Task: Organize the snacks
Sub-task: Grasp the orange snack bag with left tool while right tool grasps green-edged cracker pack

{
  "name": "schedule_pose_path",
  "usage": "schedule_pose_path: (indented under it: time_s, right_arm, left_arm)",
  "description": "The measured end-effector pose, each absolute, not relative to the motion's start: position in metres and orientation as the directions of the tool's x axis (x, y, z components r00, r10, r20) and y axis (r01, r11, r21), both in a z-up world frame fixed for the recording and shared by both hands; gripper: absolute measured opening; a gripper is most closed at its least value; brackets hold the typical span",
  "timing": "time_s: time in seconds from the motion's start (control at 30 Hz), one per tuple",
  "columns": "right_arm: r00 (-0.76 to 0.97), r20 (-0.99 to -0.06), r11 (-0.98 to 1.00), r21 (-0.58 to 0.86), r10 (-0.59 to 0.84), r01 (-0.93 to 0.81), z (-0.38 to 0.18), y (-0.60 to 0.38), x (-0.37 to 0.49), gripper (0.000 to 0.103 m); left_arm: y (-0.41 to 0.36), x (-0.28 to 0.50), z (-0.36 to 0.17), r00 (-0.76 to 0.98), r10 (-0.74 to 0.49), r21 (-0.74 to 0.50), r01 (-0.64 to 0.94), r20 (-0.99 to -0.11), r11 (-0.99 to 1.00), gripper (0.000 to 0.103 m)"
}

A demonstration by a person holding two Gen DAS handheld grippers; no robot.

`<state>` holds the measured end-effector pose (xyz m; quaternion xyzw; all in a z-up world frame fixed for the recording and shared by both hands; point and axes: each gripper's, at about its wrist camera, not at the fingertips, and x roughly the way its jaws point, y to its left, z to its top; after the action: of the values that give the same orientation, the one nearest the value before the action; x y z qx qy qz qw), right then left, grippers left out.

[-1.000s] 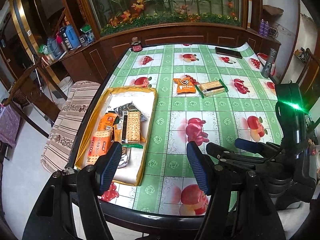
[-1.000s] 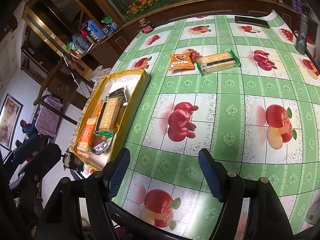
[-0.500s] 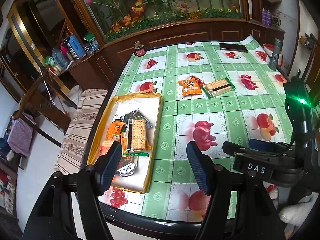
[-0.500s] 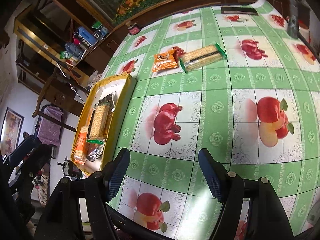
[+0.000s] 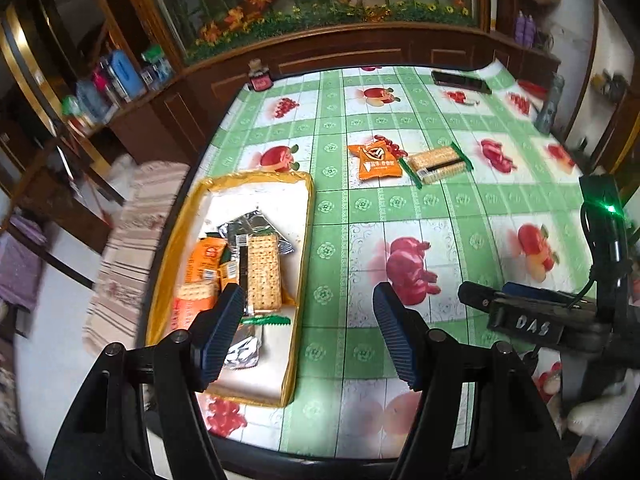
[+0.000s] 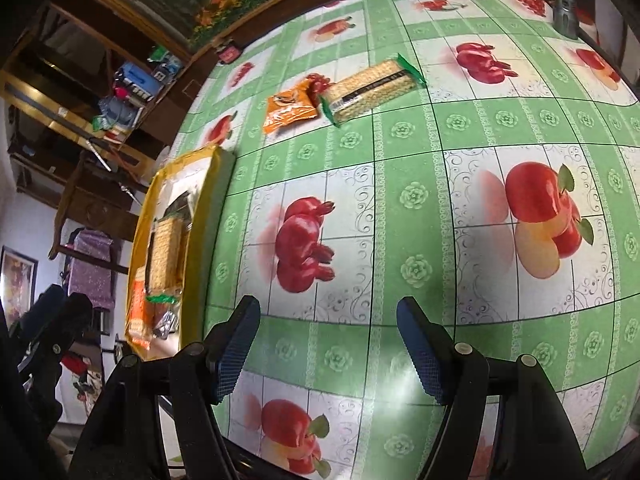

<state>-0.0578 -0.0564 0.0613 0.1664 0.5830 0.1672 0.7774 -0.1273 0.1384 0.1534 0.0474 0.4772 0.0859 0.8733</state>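
so both my grippers, left (image 5: pixel 308 330) and right (image 6: pixel 328 346), have fingers released, empty; cracker pack (image 6: pixel 372 90) lies far ahead, long axis crosswise, beside orange packet (image 6: pixel 290 108), right nearer.

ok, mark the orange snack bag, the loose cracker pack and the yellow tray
orange snack bag (image 5: pixel 378 161), left wrist view, middle of its front
cracker pack (image 6: pixel 372 90), right wrist view, middle of the clear wrapper
yellow tray (image 5: pixel 305 216), left wrist view, its right wall

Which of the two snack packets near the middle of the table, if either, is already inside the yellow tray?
Neither. The orange packet and the cracker packet lie side by side on the tablecloth, beyond the yellow tray.
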Motion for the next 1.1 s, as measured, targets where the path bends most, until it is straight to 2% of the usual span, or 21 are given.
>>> schedule_pose_path:
  time_s: [0.17,0.33,0.63,0.83,0.9,0.97,1.1]
  right_arm:
    - [0.277,-0.845,0.872,0.488,0.458,0.048,0.063,-0.06,-0.005,0.073]
    - [0.311,-0.858,0.884,0.456,0.408,0.099,0.06,-0.049,0.053,0.073]
    - [0.264,-0.914,0.858,0.385,0.306,0.339,0.022,-0.034,0.138,0.074]
    - [0.249,-0.96,0.928,0.206,0.129,0.31,0.017,-0.005,0.172,0.075]
    - [0.255,-0.963,0.951,0.154,0.084,0.268,0.017,0.001,0.176,0.07]
    - [0.271,-0.96,0.965,0.13,0.065,0.229,0.019,-0.001,0.176,0.049]
    - [0.266,-0.959,0.966,0.152,0.093,0.209,0.02,-0.022,0.157,0.048]
  left_arm:
    - [0.185,-0.108,0.153,0.555,0.076,0.022,-0.103,-0.829,0.994,0.067]
    - [0.221,-0.077,0.143,0.541,-0.054,-0.114,-0.078,-0.839,0.99,0.066]
    - [0.226,-0.019,0.141,0.546,-0.204,-0.213,0.048,-0.813,0.976,0.066]
    - [0.22,0.031,0.124,0.521,-0.295,-0.293,0.088,-0.801,0.952,0.068]
    - [0.214,0.05,0.112,0.476,-0.34,-0.339,0.092,-0.811,0.936,0.068]
    - [0.207,0.062,0.104,0.445,-0.362,-0.356,0.099,-0.819,0.929,0.068]
    - [0.179,0.086,0.083,0.37,-0.343,-0.324,0.114,-0.863,0.939,0.068]
